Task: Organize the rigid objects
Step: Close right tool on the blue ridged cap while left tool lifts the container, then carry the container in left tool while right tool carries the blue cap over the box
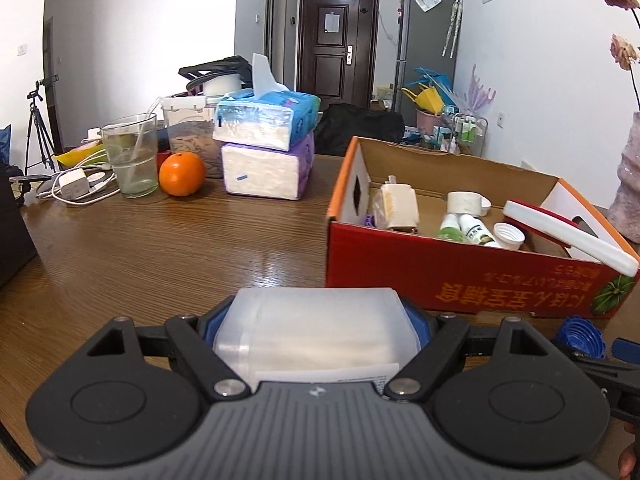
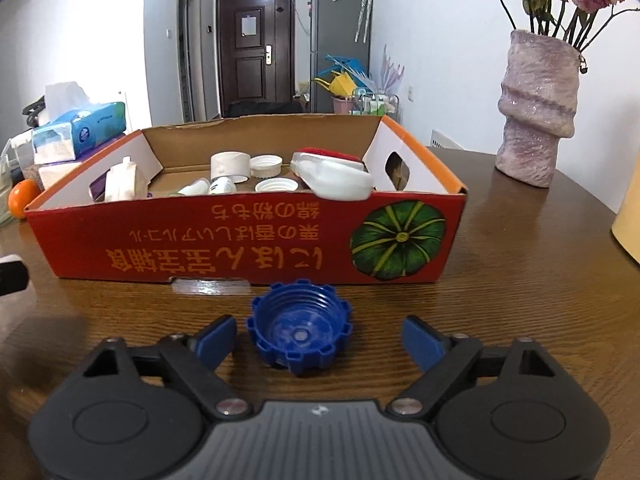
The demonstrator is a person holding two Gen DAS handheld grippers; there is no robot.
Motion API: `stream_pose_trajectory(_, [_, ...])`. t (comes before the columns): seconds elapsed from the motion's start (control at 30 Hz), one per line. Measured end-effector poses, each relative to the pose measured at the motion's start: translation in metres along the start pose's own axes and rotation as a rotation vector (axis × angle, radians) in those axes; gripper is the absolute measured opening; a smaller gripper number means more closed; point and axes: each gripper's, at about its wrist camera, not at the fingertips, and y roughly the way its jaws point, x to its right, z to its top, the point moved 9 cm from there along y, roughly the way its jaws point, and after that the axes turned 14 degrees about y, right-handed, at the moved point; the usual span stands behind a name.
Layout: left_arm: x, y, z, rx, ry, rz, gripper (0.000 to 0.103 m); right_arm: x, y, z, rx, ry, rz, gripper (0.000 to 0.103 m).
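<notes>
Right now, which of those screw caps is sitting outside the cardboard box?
The blue cap. It lies open side up on the table in front of the red box, between the open right tongs; the two white caps lie inside the box.

Black gripper [image 2: 320, 340] linkages, blue fingertips [image 2: 218, 340] (silver screws).

Translucent container [image 1: 316, 328]: near end hidden by left gripper [image 1: 316, 332]; label txt illegible.
</notes>
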Motion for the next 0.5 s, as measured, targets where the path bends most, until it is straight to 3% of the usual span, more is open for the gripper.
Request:
stream_pose_trajectory(0.07, [-0.002,0.000,0.000,0.002,0.000,0.000,0.083,-0.003,0.003,0.001,-0.005,0.008,0.006,0.074])
stream_pose_trajectory(0.13, [-0.003,0.000,0.000,0.004,0.002,0.001,0.083,-0.006,0.002,0.001,0.003,-0.001,0.014,0.052])
stream_pose_trajectory(0.5, [-0.004,-0.004,0.003,0.023,0.007,0.002,0.083,-0.019,-0.020,0.000,0.062,-0.059,0.053,0.052])
